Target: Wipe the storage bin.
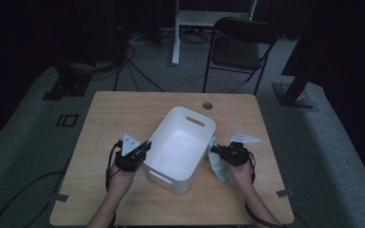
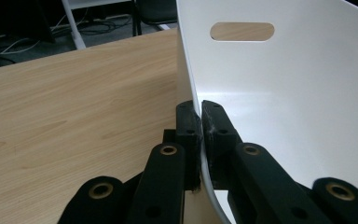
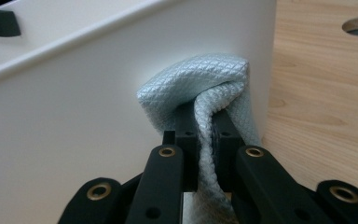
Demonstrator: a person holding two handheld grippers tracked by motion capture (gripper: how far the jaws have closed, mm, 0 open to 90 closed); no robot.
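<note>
A white plastic bin [image 1: 180,147] with slot handles stands in the middle of the wooden table. My left gripper [image 1: 145,147] is shut on the bin's left wall; in the left gripper view the thin white wall [image 2: 196,88] runs between the two black jaws of that gripper [image 2: 200,116]. My right gripper [image 1: 215,150] is shut on a pale blue quilted cloth [image 1: 220,167]. In the right gripper view the cloth [image 3: 200,86] bunches over the jaws of the gripper [image 3: 204,121] and presses against the bin's outer wall [image 3: 74,116].
The table [image 1: 123,114] has a round cable hole [image 1: 207,105] behind the bin. Its front edge lies close to the person's forearms. A black folding chair [image 1: 240,50] and a white desk leg [image 1: 176,33] stand on the floor beyond the table.
</note>
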